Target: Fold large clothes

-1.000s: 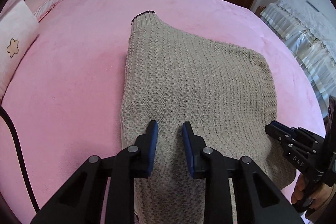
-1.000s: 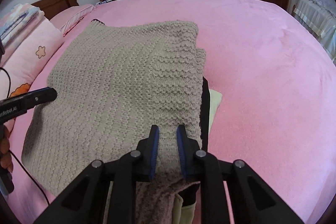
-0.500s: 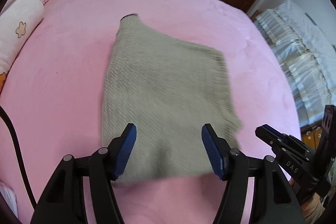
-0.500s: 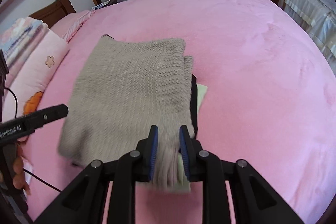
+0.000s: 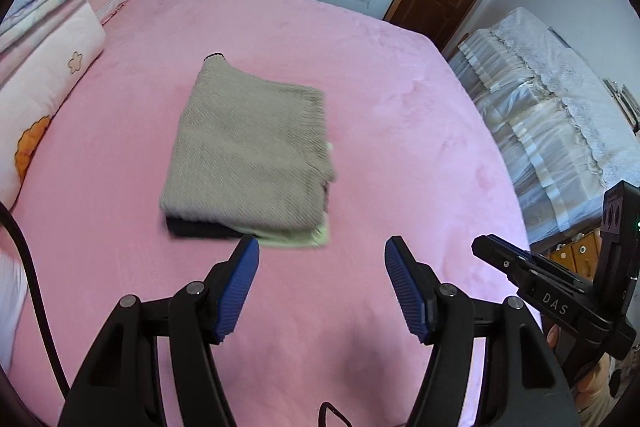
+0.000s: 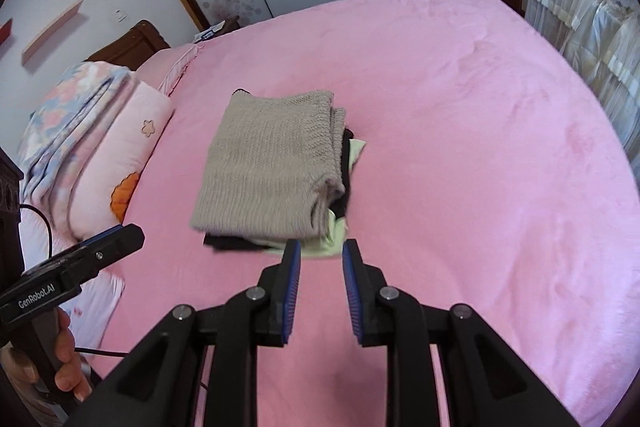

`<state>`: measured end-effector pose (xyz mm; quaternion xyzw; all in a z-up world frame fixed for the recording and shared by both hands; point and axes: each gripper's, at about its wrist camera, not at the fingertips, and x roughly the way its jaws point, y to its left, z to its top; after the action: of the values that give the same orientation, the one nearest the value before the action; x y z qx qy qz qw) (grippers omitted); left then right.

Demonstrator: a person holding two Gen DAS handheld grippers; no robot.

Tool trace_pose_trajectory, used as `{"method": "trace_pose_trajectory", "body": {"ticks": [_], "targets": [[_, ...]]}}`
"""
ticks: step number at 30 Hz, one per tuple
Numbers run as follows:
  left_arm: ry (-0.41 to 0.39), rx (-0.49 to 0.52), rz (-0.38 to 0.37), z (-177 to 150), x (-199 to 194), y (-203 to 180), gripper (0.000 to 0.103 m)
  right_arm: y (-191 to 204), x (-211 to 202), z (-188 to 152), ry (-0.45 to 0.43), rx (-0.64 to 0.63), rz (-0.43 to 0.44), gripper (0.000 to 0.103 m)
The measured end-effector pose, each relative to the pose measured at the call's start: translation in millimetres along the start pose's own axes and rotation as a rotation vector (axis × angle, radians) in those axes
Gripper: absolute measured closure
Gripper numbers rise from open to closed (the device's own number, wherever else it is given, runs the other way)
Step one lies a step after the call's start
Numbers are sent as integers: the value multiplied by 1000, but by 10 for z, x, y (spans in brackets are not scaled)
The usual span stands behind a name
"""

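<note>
Pink bed [image 5: 400, 131] is carrying the folded beige sweater [image 5: 248, 155] at centre, lying atop a black garment [image 6: 232, 242] and a pale green one [image 6: 320, 247]. Left hand-held gripper [image 5: 322, 293] is hovering near it, jaws wide, empty. Right hand-held gripper [image 6: 318, 291] is hovering narrowly parted, gripping nothing.

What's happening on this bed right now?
A person holds a gripper in each hand above a pink bed. A folded beige knit sweater lies on top of a black garment and a light green one. Neither the left gripper nor the right gripper holds anything; both sets of jaws are empty, clear of the pile.
</note>
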<state>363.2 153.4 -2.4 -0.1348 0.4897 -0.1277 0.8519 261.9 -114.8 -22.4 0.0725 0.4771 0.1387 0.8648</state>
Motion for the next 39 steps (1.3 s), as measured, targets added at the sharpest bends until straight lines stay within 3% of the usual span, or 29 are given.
{"method": "trace_pose_trajectory", "body": {"ticks": [8, 18, 27, 34, 38, 39], "targets": [[22, -19, 22, -852, -619, -701, 39, -225, -955, -564, -4, -73, 12, 81], [44, -19, 51, -1826, -1140, -1302, 39, -455, -1613, -1283, 33, -152, 24, 81], [50, -7, 70, -2254, -1324, -1576, 39, -742, -2038, -1714, 46, -146, 9, 81], [71, 51, 142, -2518, -1243, -1738, 39, -838, -1971, -2034, 34, -127, -60, 81], [95, 46, 185, -2694, -1168, -1762, 39, -827, -1924, -2182, 25, -110, -74, 58], [101, 41, 189, -2725, -1156, -1764, 39, -804, -1919, -2224, 18, -113, -79, 58]]}}
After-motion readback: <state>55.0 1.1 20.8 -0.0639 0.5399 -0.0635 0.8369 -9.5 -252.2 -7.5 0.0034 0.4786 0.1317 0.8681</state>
